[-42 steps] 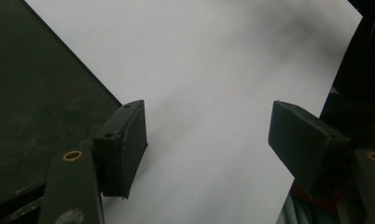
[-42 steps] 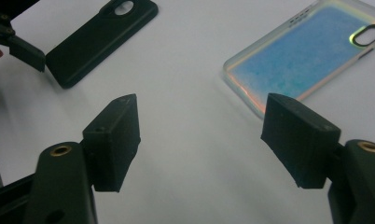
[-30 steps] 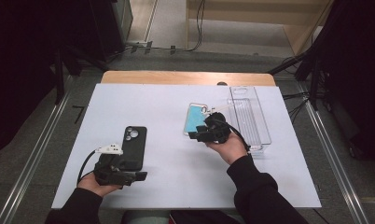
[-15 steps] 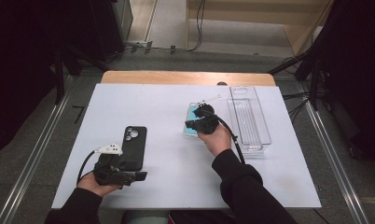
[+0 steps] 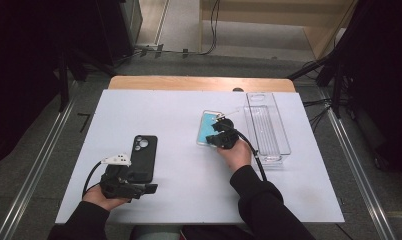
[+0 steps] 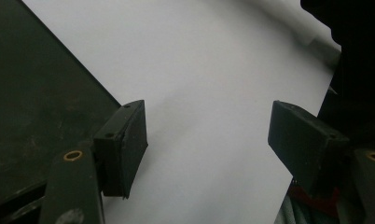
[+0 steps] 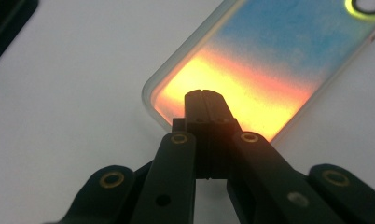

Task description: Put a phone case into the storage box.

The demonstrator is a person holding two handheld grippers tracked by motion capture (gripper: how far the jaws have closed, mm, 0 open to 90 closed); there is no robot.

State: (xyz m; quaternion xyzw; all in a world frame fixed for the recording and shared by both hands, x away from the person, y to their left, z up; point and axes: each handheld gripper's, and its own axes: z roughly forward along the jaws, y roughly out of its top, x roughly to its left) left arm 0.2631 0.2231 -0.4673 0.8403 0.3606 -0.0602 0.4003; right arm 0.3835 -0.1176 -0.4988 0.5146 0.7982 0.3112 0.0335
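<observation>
On the white table, right of centre: coloured phone case under closed right gripper.

Phone case point(image 7: 251, 70), clear-rimmed with a blue-to-orange back, lies flat on the table point(image 5: 179, 115), just left of the clear tray point(image 5: 284, 150); the right gripper point(image 7: 205, 95) stands with its jaws shut together, nothing between them, tips over the case's near orange end, whether pressing or just above cannot be told. Black phone point(image 5: 144, 157) lies well apart on the left, camera side up, with the left gripper point(image 5: 131, 177) at its near end; its jaws stand wide with only bare table between them. Judgement: early stage; case and phone are not yet joined, neither is lifted.
</observation>
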